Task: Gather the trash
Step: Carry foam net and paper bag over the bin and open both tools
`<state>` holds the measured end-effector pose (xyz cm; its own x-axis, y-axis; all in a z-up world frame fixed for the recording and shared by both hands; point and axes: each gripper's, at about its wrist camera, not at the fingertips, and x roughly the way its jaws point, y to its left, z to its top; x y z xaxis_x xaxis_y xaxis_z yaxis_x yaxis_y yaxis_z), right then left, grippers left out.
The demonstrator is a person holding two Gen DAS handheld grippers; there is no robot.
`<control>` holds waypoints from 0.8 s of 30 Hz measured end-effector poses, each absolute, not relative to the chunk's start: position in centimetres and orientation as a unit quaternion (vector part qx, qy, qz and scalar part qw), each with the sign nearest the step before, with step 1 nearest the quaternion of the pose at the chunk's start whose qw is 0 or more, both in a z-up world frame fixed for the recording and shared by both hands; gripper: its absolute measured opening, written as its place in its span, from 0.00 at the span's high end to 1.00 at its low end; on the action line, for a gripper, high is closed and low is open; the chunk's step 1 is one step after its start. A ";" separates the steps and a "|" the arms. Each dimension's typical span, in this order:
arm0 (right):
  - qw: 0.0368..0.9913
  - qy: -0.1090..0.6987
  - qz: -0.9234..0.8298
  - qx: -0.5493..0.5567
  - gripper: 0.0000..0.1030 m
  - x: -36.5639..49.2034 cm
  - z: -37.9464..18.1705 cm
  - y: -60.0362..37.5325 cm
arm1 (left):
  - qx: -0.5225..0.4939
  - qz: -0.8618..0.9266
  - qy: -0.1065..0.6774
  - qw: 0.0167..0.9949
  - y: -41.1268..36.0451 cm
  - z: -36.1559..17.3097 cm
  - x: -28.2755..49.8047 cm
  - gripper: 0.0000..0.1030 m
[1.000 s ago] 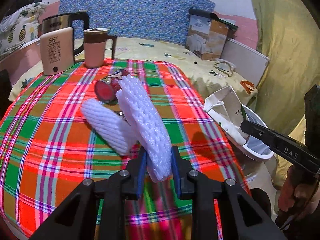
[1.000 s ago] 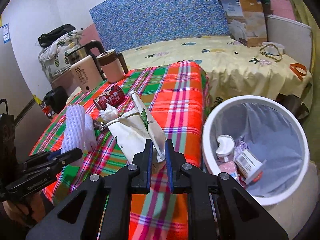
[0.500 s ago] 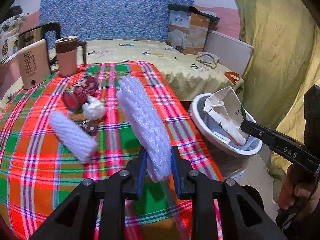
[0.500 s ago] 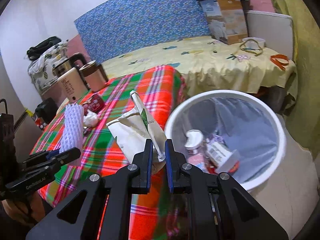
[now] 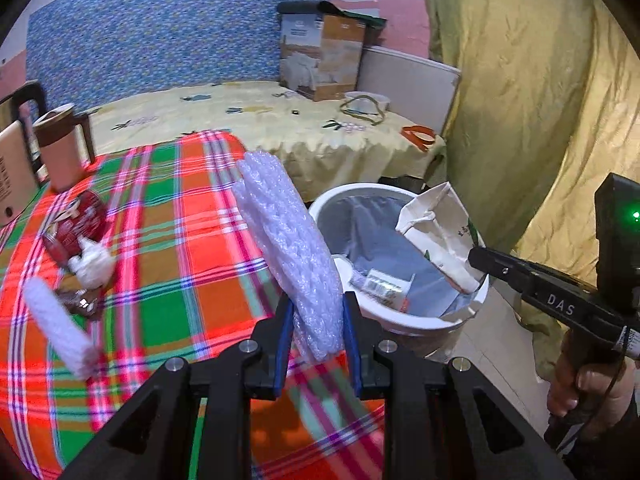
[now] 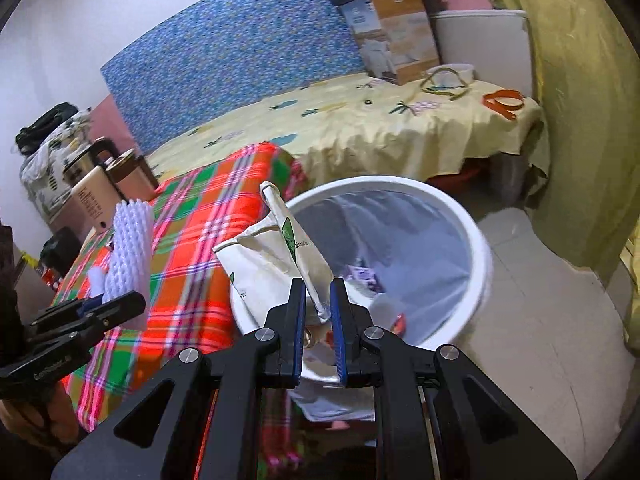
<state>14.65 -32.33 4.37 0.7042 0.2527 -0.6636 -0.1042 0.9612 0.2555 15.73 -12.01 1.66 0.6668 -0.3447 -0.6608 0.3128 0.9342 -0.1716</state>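
White foam netting (image 5: 292, 256) is clamped between the blue pads of the left gripper (image 5: 315, 344), and it stands up from them, leaning toward the far left. In the left wrist view, going from left to right, a beige kettle (image 5: 12, 176) is cut by the left edge, with a brown and pink mug (image 5: 62, 152) just beside it at the far side of the table. The table is covered by a plaid cloth (image 5: 192, 248) of red, green and orange. A red can (image 5: 78, 220) is seen lying on its side on the cloth, a crumpled white tissue (image 5: 94, 266) touching its near end. Nearer, a second roll of white foam netting (image 5: 58, 326) is laid on the cloth; it is blurred. Beside the table's right edge a white bin (image 5: 404, 320) with a grey liner is placed on the floor, and packets can be made out inside it. A cream paper bag (image 5: 440, 228) is held over the bin's right side by the right gripper (image 5: 478, 258). At the far right a hand (image 5: 592, 388) is wrapped round that gripper's handle.

In the right wrist view the left gripper (image 6: 90, 306) with its foam is seen at the left over the cloth. In the middle the right gripper's (image 6: 318, 320) pads are shut on a folded edge of the paper bag (image 6: 272, 256), which stands over the near left rim of the bin (image 6: 476, 240). A bed (image 6: 360, 128) with a yellow sheet lies beyond, a cardboard box (image 6: 396, 36) upon it, and a yellow curtain (image 6: 580, 80) hangs at the right.
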 end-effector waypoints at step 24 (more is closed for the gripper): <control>0.912 0.398 0.039 0.091 0.86 15.8 2.6 -35.7 | 0.005 -0.256 0.402 0.879 -19.5 -0.8 19.9 0.75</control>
